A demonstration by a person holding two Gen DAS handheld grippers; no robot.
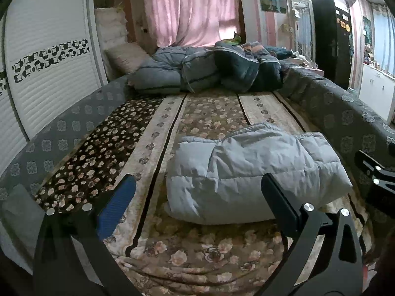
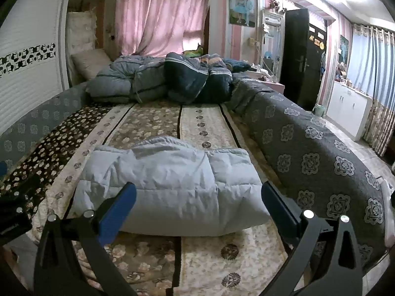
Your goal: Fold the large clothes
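Observation:
A pale blue padded garment [image 1: 249, 170] lies folded into a thick bundle on the flowered bedspread [image 1: 197, 254]. In the right wrist view the same bundle [image 2: 170, 185] sits straight ahead. My left gripper [image 1: 198, 182] is open just in front of the bundle's near left part, nothing between its fingers. My right gripper [image 2: 198, 192] is open too, hovering before the bundle's near edge, its fingers apart on either side without touching. The right gripper's black frame [image 1: 375, 172] shows at the right edge of the left wrist view.
A heap of grey and dark blue quilts [image 1: 205, 69] fills the head of the bed, with a pillow [image 1: 126, 56] beside it. A white wardrobe [image 1: 49, 61] stands to the left. A dark patterned cover [image 2: 308, 153] drapes the bed's right side, tiled floor [image 2: 365, 153] beyond.

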